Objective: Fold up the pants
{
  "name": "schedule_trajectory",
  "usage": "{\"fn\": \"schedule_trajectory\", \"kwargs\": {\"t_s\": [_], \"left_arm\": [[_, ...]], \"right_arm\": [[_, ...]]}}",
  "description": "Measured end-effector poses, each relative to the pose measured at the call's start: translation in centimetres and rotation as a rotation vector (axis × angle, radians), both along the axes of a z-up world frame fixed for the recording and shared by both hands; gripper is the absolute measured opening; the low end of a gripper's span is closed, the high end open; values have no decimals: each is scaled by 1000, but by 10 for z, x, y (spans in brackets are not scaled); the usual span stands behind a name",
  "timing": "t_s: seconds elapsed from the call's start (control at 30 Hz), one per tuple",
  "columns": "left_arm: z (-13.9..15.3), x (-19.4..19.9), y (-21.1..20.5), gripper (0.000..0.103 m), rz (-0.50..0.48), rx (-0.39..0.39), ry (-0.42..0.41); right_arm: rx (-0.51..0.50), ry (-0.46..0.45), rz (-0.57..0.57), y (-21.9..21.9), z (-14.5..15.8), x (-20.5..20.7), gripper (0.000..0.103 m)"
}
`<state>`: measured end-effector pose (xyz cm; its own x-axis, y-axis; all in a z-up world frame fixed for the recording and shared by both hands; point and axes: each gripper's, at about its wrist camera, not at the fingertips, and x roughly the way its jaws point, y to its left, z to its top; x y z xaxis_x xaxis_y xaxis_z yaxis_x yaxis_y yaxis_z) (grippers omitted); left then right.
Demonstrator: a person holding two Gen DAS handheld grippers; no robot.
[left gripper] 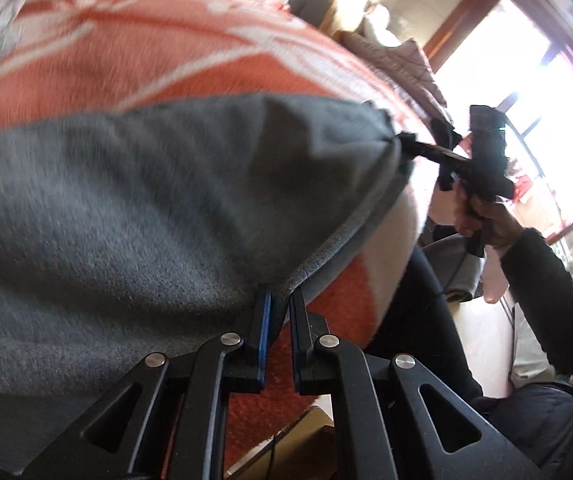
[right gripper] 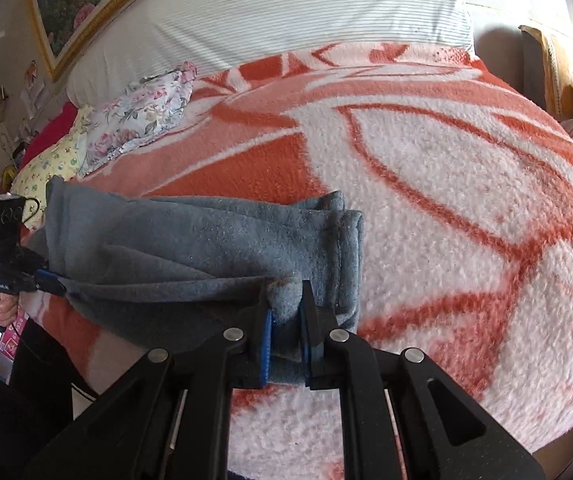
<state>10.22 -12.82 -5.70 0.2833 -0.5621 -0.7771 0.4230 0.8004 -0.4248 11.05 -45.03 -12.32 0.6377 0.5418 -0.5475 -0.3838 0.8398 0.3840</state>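
The grey fleece pants (right gripper: 190, 248) lie partly folded near the front edge of the bed, on an orange and white blanket (right gripper: 446, 184). My right gripper (right gripper: 286, 320) is shut on a bunched corner of the pants. My left gripper (left gripper: 280, 304) is shut on the pants' edge (left gripper: 126, 208) at the other end. In the left wrist view the right gripper (left gripper: 404, 142) pinches the far corner. In the right wrist view the left gripper (right gripper: 60, 286) grips the pants at the far left.
A striped white sheet (right gripper: 286, 12) and floral pillows (right gripper: 138, 112) lie at the head of the bed. A framed picture (right gripper: 78, 4) hangs on the wall. A bright window (left gripper: 526, 92) and clutter stand beyond the bed's right side.
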Motion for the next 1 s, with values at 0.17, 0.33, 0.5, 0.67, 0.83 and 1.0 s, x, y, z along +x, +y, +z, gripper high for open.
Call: {"fn": "schedule_trajectory", "kwargs": {"t_s": [0.17, 0.33, 0.5, 0.67, 0.83, 1.0], "left_arm": [[0, 0, 9, 34, 45, -85, 30], [16, -8, 25, 45, 93, -96, -13], [27, -18, 59, 45, 189, -137, -30], [30, -33, 97, 45, 283, -149, -37], [33, -56, 138, 53, 403, -183, -57], [29, -75, 182, 53, 534, -213, -53]], "right_arm": [[20, 24, -52, -8, 8, -5, 51], [63, -17, -117, -19, 33, -25, 72], [178, -70, -122, -12, 58, -33, 72], [200, -62, -20, 36, 67, -20, 72], [231, -33, 114, 102, 66, -10, 72], [240, -25, 227, 164, 72, -6, 72]]}}
